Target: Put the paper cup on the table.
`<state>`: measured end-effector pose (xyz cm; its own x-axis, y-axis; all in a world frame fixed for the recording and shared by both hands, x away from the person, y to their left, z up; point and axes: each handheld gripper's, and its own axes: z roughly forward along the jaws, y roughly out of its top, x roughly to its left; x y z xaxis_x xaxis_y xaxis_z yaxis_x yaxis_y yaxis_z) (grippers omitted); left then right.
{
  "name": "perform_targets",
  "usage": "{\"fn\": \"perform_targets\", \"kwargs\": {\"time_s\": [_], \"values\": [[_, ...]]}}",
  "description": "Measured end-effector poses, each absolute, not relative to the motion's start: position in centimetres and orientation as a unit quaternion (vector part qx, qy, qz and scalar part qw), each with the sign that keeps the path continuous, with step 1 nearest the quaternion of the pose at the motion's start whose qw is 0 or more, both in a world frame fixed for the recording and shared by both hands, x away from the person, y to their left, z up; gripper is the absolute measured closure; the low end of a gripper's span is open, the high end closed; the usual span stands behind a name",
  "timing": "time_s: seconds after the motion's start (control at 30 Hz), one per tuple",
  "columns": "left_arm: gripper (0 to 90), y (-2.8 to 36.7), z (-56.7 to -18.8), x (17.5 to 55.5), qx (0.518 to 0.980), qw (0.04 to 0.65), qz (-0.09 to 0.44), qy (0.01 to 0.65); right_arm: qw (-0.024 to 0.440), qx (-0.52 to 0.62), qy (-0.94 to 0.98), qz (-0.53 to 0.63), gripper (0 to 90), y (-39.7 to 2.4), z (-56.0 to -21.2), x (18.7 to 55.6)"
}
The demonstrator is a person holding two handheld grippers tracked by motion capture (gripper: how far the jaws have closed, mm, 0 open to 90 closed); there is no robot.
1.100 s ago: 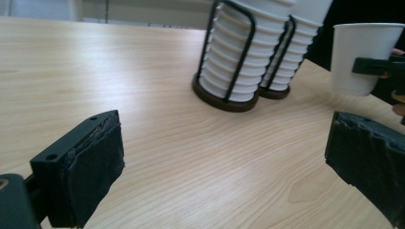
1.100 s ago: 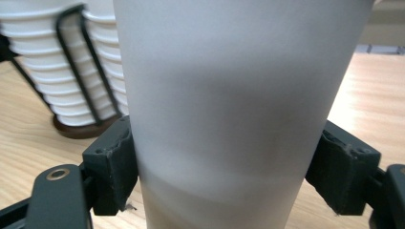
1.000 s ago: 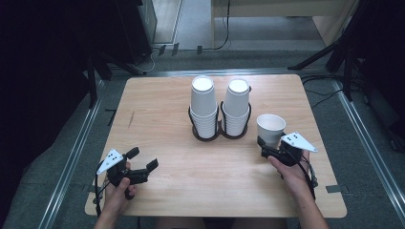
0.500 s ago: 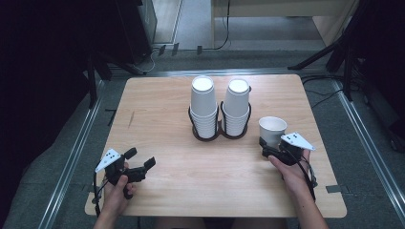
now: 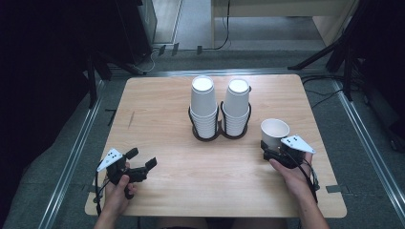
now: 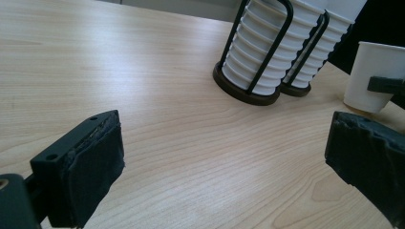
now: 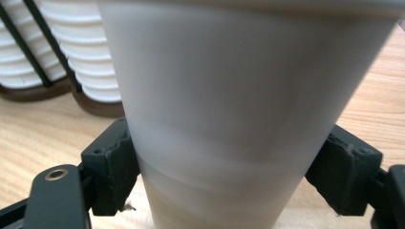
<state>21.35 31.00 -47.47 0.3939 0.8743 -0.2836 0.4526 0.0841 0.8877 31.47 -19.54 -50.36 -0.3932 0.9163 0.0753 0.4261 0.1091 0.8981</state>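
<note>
My right gripper point(image 5: 268, 149) clamps both jaws on a paper cup point(image 5: 274, 132) standing upright on the table point(image 5: 157, 109), right of the cup stacks point(image 5: 204, 107); my left gripper point(image 5: 142, 160) rests wide open, empty.

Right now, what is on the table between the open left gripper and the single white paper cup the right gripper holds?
Bare wooden tabletop lies between the left gripper and the single white paper cup, as the high view shows; the cup stacks stand farther back.

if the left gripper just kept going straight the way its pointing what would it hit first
Probably the nearer black wire holder with its stack of white paper cups. The open left gripper faces bare wooden table before it; the single white paper cup sits off to the side. Depth is uncertain.
</note>
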Motion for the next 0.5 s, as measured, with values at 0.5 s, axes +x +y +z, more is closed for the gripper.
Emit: {"fn": "perform_targets", "kwargs": {"time_s": [0.5], "values": [[0.0, 30.82, -47.51, 21.75, 0.646, 0.525, 0.199, 0.517, 0.282, 0.487, 0.700, 0.440, 20.0, -19.80, -50.64, 30.59]]}}
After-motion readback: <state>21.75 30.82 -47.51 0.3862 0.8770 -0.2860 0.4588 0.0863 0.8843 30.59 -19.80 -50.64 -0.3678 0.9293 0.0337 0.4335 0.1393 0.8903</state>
